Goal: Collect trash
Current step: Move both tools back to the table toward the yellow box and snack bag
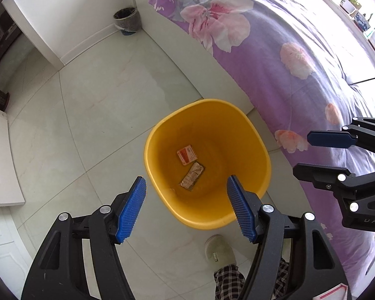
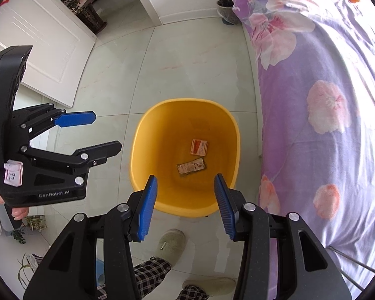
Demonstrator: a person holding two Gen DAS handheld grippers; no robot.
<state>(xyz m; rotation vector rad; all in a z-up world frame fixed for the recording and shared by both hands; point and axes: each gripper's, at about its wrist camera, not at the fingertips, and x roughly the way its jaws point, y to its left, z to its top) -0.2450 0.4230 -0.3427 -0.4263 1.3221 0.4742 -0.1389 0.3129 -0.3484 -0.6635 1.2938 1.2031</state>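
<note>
Both tools, left tool (image 1: 186,208) and right tool (image 2: 186,207), hang open and empty above the yellow bin (image 1: 252,135). Two wrappers (image 1: 191,166) lie inside. Confirm release complete, then lift straight clear of the rim.

Pale tiled floor (image 1: 107,115) carries a yellow bin (image 1: 257,155) just beside the bed edge, a mesh wastebasket (image 1: 126,20) at the far wall corner, slippered feet (image 2: 172,243) near the bin.
</note>
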